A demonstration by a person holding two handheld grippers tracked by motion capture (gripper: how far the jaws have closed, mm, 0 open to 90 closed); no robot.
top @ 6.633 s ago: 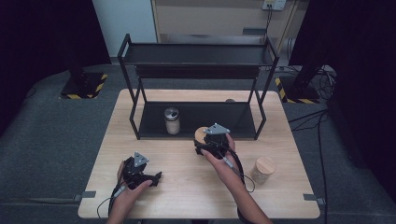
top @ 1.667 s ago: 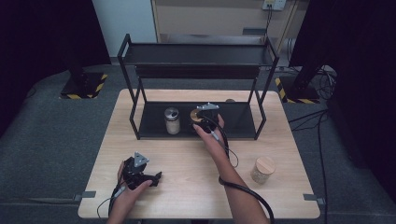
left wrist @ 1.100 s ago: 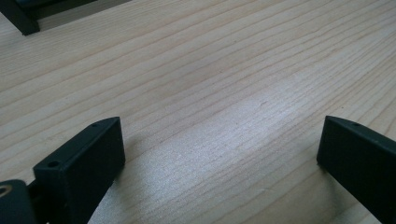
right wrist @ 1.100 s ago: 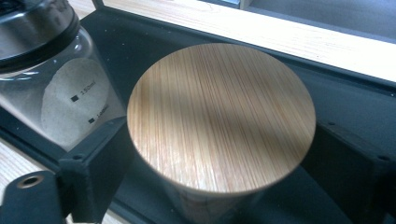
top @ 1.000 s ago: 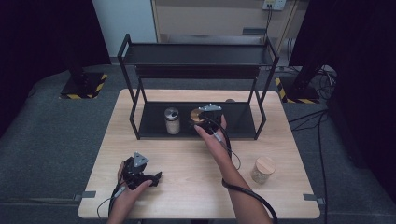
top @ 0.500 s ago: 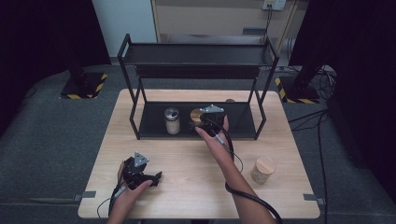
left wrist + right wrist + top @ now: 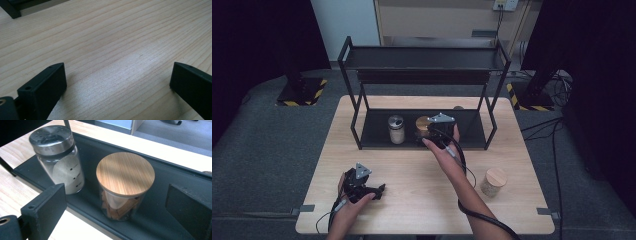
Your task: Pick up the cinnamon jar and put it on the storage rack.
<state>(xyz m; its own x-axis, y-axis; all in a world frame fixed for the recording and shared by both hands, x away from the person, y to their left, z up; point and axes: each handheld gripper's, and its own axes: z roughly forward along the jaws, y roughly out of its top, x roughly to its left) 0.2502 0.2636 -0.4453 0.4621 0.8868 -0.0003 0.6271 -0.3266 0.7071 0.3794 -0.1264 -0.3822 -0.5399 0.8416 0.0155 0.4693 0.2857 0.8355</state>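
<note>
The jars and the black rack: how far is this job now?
Done: a metal-lid shaker and a wooden-lid jar stand on the rack's bottom shelf. In hand: nothing; the right gripper, fingers just opened, flanks that jar without touching. Left: probably the second wooden-lid jar on the table.

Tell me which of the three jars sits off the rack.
The wood-lidded jar alone on the table, right front. The metal-lidded shaker jar and the other wood-lidded jar stand side by side on the rack's bottom shelf.
</note>
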